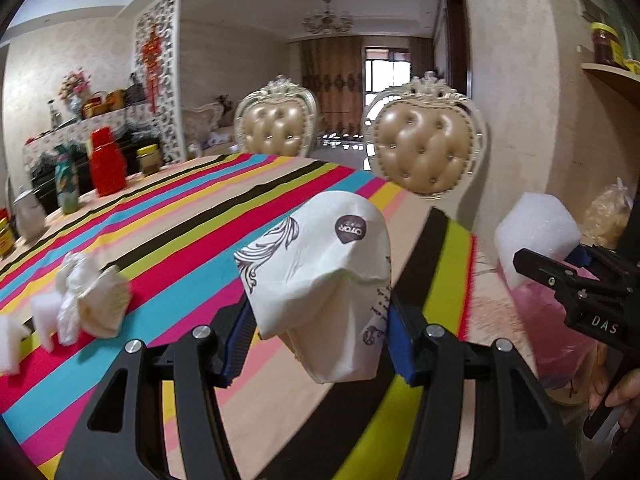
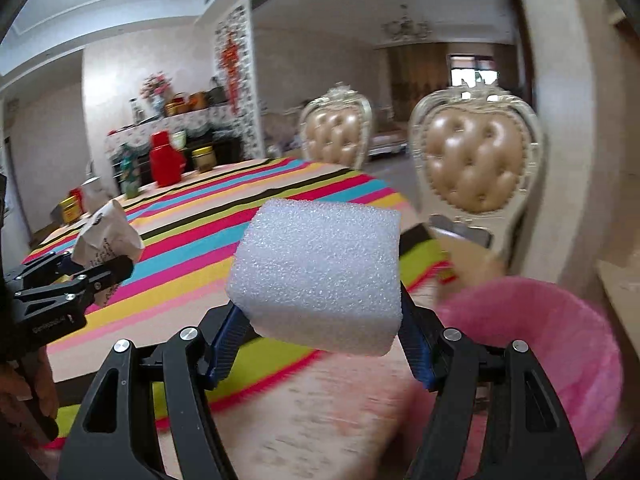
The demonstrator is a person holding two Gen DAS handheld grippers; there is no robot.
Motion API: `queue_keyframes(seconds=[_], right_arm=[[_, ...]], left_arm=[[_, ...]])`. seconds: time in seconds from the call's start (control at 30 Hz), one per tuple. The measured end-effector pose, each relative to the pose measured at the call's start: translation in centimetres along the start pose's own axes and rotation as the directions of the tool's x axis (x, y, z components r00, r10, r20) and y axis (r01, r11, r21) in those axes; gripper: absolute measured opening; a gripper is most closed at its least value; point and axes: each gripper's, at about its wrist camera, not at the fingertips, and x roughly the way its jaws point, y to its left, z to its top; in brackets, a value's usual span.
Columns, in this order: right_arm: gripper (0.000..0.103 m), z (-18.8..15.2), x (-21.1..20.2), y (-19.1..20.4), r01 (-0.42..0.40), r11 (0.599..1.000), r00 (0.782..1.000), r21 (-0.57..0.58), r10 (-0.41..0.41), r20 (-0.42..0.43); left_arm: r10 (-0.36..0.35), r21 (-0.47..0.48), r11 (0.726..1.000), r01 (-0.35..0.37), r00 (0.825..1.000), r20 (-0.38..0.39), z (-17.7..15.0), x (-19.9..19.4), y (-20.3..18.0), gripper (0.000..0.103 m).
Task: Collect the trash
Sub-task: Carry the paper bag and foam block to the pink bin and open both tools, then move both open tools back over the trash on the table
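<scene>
My left gripper (image 1: pixel 320 344) is shut on a crushed white paper cup (image 1: pixel 320 272) with grey print, held above the striped tablecloth (image 1: pixel 180 216). My right gripper (image 2: pixel 320 340) is shut on a white foam block (image 2: pixel 316 276), held past the table's right edge, left of the pink-lined trash bin (image 2: pixel 536 344). The foam block (image 1: pixel 536 232) and right gripper (image 1: pixel 576 284) show at the right of the left wrist view, above the pink bin (image 1: pixel 556 332). The cup (image 2: pixel 108 236) and left gripper (image 2: pixel 76 280) show at the left of the right wrist view. Crumpled tissues (image 1: pixel 96 300) and foam pieces (image 1: pixel 40 316) lie on the table's left.
Two tufted gold chairs (image 1: pixel 424 144) (image 1: pixel 276 124) stand along the table's far side. A red jug (image 1: pixel 106 162), jars and a bottle (image 1: pixel 66 186) stand at the table's far left. A wall and a shelf (image 1: pixel 612 76) lie to the right.
</scene>
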Motion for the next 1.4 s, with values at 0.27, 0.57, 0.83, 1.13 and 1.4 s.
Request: queue_keyframes(seconds=[0.27, 0.57, 0.83, 1.13, 1.4], right_arm=[[0.065, -0.9, -1.5, -5.8, 0.151, 0.987, 0.989, 0.048, -0.150, -0.016], [0.065, -2.2, -3.8, -11.8, 0.254, 0.967, 0.967, 0.026, -0.253, -0.026], [0.065, -4.0, -3.8, -16.8, 0.266, 0.961, 0.963, 0.079, -0.261, -0.071], [0.067, -4.6, -2.8, -18.5, 0.256, 0.964, 0.964, 0.076, -0.248, -0.099], [0.082, -4.8, -3.7, -18.6, 0.277, 0.958, 0.958, 0.075, -0.270, -0.092]], left_arm=[[-0.113, 0.063, 0.992, 0.112, 0.994, 0.004, 1.7, 2.1, -5.6, 0.056], [-0.296, 0.128, 0.947, 0.295, 0.955, -0.011, 2.9, 4.9, -13.1, 0.056], [-0.413, 0.178, 0.888, 0.423, 0.906, -0.091, 2.7, 8.1, -20.8, 0.056], [-0.492, 0.144, 0.846, 0.514, 0.855, -0.164, 3.4, 11.6, -24.9, 0.062], [-0.419, 0.164, 0.887, 0.432, 0.901, -0.109, 3.7, 11.5, -22.3, 0.098]])
